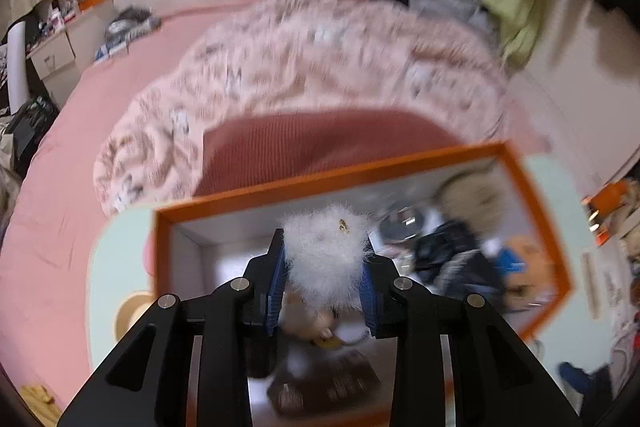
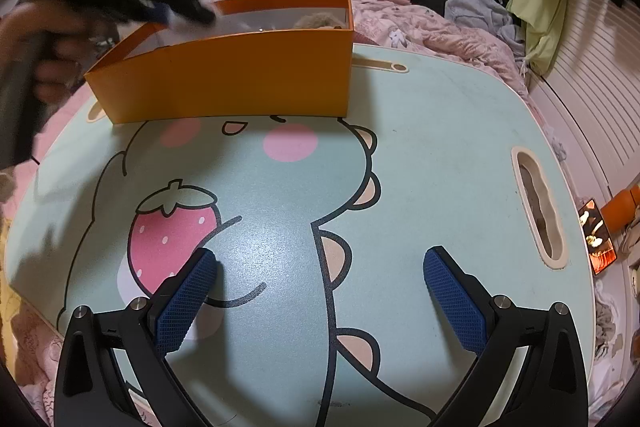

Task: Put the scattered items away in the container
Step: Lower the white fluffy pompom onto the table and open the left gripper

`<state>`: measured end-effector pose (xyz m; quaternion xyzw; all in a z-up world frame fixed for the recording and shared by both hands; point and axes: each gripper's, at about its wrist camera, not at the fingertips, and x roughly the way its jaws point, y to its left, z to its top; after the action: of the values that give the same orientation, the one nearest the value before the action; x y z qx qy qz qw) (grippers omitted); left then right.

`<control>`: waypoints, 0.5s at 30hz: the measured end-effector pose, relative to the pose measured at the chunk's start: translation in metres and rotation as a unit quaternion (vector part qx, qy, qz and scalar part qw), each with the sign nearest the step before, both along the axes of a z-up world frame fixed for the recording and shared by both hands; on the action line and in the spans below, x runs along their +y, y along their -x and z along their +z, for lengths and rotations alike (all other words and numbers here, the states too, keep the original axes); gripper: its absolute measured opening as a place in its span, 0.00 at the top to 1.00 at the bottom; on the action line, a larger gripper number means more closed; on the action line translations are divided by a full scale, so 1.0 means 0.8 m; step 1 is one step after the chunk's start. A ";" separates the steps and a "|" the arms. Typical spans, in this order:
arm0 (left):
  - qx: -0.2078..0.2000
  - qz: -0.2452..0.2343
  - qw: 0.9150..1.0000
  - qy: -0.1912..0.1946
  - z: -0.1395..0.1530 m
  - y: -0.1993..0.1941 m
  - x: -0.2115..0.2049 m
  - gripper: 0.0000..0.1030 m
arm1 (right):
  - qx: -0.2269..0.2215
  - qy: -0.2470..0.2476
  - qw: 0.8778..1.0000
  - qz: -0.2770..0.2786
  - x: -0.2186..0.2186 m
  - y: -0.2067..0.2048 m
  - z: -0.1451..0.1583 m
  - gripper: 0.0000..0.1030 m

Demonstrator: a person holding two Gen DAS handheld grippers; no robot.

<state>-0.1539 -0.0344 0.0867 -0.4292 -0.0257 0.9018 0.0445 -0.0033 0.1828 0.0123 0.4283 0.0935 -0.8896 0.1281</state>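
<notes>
Above the open orange box [image 1: 360, 171], our left gripper [image 1: 326, 267] is clamped on a white fluffy pom-pom [image 1: 326, 251], its blue pads [image 1: 276, 283] pressing the fur from both sides. A small gold-coloured fleck sits on top of the fluff. In the left wrist view the pom-pom hangs over the box's white interior, where a dark bundle [image 1: 452, 255] and a round shiny object [image 1: 400, 223] lie toward the right, though blur hides what they are. A brown card [image 1: 332, 383] lies on the box floor at the near side.

In the right wrist view the same box [image 2: 240, 75] stands at the far left of a pale green lap table [image 2: 440, 147] printed with a cartoon dinosaur and a pink strawberry [image 2: 172, 231]. A hand [image 2: 44, 43] at the far left carries the blurred left gripper over the box's left end.

Our right gripper [image 2: 320, 283] hangs low over the near part of the table, its jaws spread wide with nothing between them.

Beyond the table, a rumpled pink quilt [image 1: 304, 51] covers a bed.
</notes>
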 end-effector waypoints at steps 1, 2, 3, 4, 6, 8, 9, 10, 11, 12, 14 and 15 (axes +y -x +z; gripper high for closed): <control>0.018 -0.006 1.000 -0.010 0.014 -0.015 -0.001 0.68 | 0.000 0.000 1.000 0.000 0.000 0.001 0.000 0.00; 0.035 -0.011 0.999 -0.019 0.026 -0.031 -0.003 0.68 | 0.000 0.000 1.000 0.000 0.000 0.001 0.000 0.00; 0.052 -0.016 0.998 -0.028 0.036 -0.050 -0.005 0.68 | 0.000 0.000 1.000 0.000 0.000 0.002 0.000 0.00; 0.066 -0.021 0.997 -0.036 0.043 -0.068 -0.005 0.68 | 0.000 -0.001 1.000 0.001 0.000 0.003 0.000 0.00; 0.079 -0.038 0.995 -0.046 0.042 -0.102 0.000 0.68 | 0.000 -0.001 1.000 0.002 0.000 0.004 0.000 0.00; 0.074 -0.044 0.995 -0.055 0.023 -0.127 0.006 0.68 | 0.000 0.000 1.000 0.001 0.000 0.004 -0.001 0.00; 0.072 -0.039 0.995 -0.059 0.012 -0.136 0.008 0.68 | 0.000 -0.001 1.000 0.001 0.000 0.004 -0.001 0.00; 0.072 -0.032 0.995 -0.060 0.000 -0.144 0.009 0.68 | 0.000 -0.001 1.000 0.002 0.000 0.003 -0.001 0.00; 0.073 -0.022 0.996 -0.054 -0.015 -0.152 0.012 0.68 | 0.000 -0.001 1.000 0.002 0.000 0.003 -0.001 0.00; 0.074 -0.015 0.996 -0.048 -0.028 -0.159 0.015 0.68 | 0.000 -0.001 1.000 0.002 0.000 0.003 -0.001 0.00; 0.072 -0.012 0.996 -0.055 -0.050 -0.166 0.020 0.68 | 0.000 -0.001 1.000 0.002 -0.001 0.003 -0.001 0.00; 0.070 -0.013 0.996 -0.060 -0.058 -0.167 0.022 0.67 | 0.000 -0.001 1.000 0.002 -0.001 0.002 -0.001 0.00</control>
<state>-0.0199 -0.0172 0.0400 -0.3613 -0.0713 0.9259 0.0839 -0.0052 0.1823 0.0113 0.4279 0.0954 -0.8894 0.1296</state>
